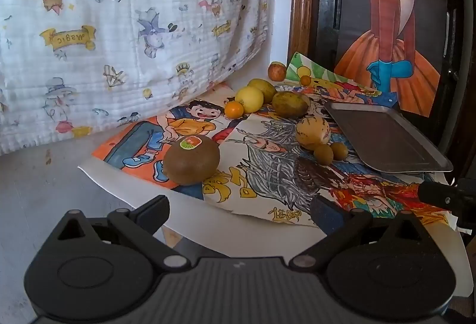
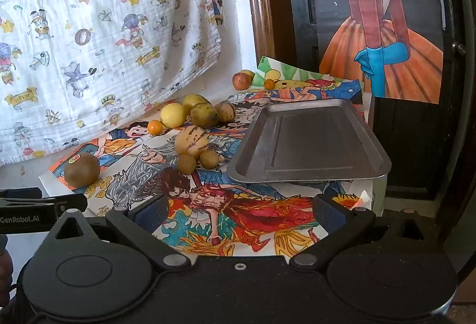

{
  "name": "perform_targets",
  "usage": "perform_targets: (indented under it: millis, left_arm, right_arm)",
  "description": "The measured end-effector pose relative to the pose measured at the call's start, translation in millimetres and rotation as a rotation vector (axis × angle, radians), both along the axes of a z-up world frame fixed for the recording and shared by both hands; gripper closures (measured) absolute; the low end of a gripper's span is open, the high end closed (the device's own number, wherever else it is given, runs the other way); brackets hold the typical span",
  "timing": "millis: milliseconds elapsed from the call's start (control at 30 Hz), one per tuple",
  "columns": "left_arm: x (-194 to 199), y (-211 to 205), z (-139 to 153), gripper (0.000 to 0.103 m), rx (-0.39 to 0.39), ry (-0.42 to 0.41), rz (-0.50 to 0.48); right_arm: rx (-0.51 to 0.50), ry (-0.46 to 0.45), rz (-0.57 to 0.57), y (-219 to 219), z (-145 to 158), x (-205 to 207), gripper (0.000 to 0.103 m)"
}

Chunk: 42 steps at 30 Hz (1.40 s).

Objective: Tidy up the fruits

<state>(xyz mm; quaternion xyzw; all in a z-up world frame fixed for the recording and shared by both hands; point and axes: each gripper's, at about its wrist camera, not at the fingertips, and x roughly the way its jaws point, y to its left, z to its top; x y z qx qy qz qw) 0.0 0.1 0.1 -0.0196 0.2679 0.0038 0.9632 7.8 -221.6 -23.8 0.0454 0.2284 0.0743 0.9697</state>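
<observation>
Fruits: loose on colourful drawn posters covering the bench, none on the tray.

Left wrist view
- left gripper: jaws wide, nothing between them, low over near edge of posters.
- kiwi: stickered, nearest fruit, just ahead of left finger, well apart from the rest.
- striped melon: mid bench, two small round green fruits touching its near side.
- back cluster: yellow lemon, small orange fruit touching it, greenish mango beside.
- small apple: far back by the wall.
- tray: dark metal, bare, right of the melon, overhanging bench edge.
- right gripper: only a black part shows at right edge.
- printed cloth: hangs behind bench, left.

Right wrist view
- right gripper: jaws wide, nothing held, over red-orange poster near front edge.
- tray: straight ahead, slightly right.
- kiwi: far left, alone.
- melon: left of tray, two green fruits near it.
- left gripper: black finger at left edge.
</observation>
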Motion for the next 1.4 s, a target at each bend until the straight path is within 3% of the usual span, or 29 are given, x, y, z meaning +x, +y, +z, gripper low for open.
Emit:
perform_targets:
  millis: [1400]
  left_arm:
    - [1.1, 0.3, 0.0, 0.0, -0.003, 0.012, -0.002]
  right_arm:
    - [0.003, 0.007, 0.0, 0.4, -1.4, 0.5, 0.0]
